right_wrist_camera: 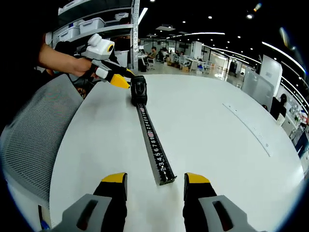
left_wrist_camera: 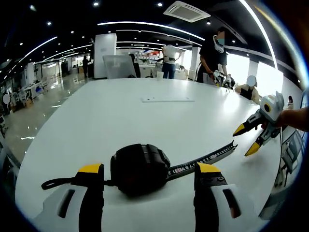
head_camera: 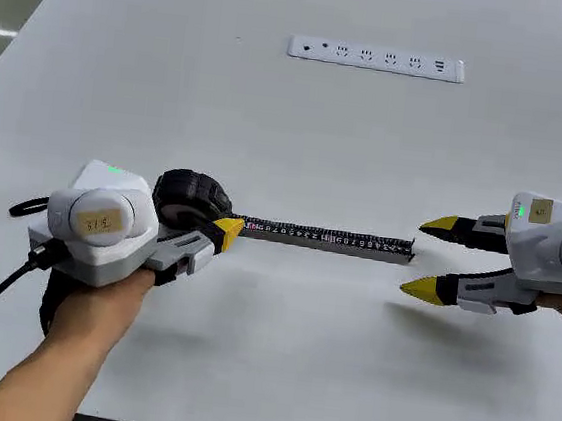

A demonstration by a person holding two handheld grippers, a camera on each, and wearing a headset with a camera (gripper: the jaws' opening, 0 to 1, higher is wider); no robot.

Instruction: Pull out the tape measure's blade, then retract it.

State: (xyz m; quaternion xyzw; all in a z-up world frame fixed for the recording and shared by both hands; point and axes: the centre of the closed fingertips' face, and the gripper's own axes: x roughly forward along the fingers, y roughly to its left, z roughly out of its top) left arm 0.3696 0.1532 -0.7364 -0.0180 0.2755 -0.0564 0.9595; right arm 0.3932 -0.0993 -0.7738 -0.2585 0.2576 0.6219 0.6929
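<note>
White table (head_camera: pixel 267 149), tape blade (right_wrist_camera: pixel 153 145) numerals 3–9 legible

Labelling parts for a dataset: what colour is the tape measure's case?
The case is black, clearest in the left gripper view.

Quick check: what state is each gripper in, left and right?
Left gripper: open, jaws either side of the tape measure case, not clamped on it.
Right gripper: open, holding nothing; the blade ends just short of its jaws.

Matt rubbery tape measure case (head_camera: pixel 192 199), printed metal blade (head_camera: pixel 328 239), smooth matt white table (head_camera: pixel 270 119)
</note>
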